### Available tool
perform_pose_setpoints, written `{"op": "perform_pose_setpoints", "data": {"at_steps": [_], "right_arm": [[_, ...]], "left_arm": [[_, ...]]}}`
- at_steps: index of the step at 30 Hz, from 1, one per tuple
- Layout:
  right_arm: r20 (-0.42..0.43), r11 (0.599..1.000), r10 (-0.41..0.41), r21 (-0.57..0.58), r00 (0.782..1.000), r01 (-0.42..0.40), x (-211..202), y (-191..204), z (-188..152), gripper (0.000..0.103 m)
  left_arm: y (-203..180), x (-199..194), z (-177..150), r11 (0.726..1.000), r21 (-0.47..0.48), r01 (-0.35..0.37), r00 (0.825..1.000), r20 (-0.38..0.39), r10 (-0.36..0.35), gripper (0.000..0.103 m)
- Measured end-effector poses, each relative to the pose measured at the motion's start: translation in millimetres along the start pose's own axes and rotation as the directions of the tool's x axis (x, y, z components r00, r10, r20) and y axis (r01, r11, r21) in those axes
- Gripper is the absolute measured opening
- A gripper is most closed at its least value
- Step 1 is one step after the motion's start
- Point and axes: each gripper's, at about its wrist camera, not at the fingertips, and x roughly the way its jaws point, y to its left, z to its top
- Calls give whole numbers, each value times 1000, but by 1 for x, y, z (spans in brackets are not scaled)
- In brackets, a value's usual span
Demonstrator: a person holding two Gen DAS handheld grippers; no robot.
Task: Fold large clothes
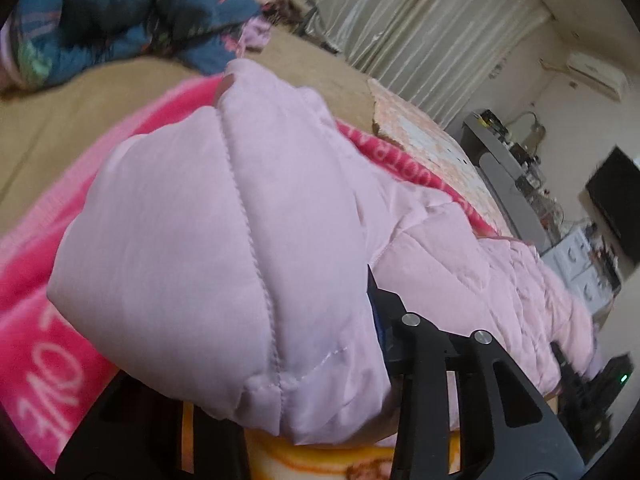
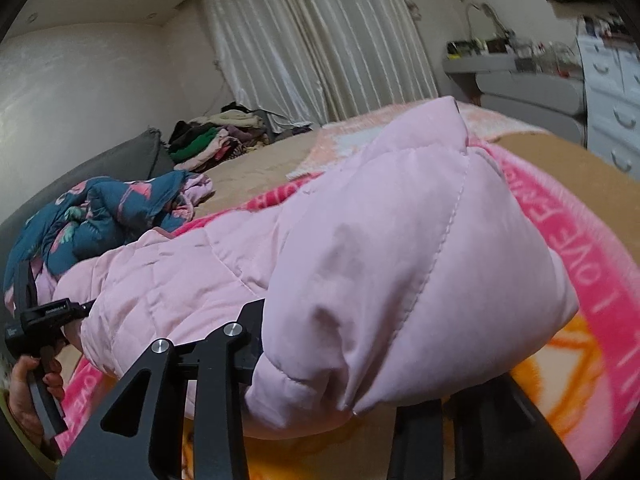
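A bed (image 2: 256, 168) is covered by a bright pink blanket (image 2: 592, 280) with white lettering. Across the blanket a pale pink quilted jacket (image 2: 400, 248) is spread, its puffy ends lifted toward both cameras. A crumpled blue patterned garment (image 2: 108, 216) is seen near the jacket's far side. The jacket's end is clamped by the left hand-held gripper (image 1: 372, 320), whose fingertips are hidden by fabric. The other end is likewise gripped by the right hand-held gripper (image 2: 264, 344).
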Motion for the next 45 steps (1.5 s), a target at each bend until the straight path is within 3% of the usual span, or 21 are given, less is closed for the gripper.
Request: {"op": "perform_pose_setpoints", "data": {"at_steps": [4, 14, 23, 34, 45], "right_arm": [[16, 998, 14, -64, 1000, -13, -28, 10, -5, 33], [4, 987, 33, -159, 999, -32, -91, 26, -29, 33], [-23, 987, 21, -160, 1000, -24, -124, 34, -51, 33], [-95, 994, -36, -105, 995, 26, -138, 39, -81, 33], [-205, 992, -97, 65, 974, 112, -125, 22, -110, 40]], "left_arm": [[-5, -16, -6, 998, 56, -23, 999, 29, 21, 27], [16, -64, -37, 997, 78, -3, 999, 35, 0, 27], [25, -92, -57, 995, 95, -13, 999, 48, 8, 27], [40, -103, -80, 994, 100, -34, 999, 31, 31, 29], [52, -101, -101, 993, 103, -52, 999, 9, 51, 33]]}}
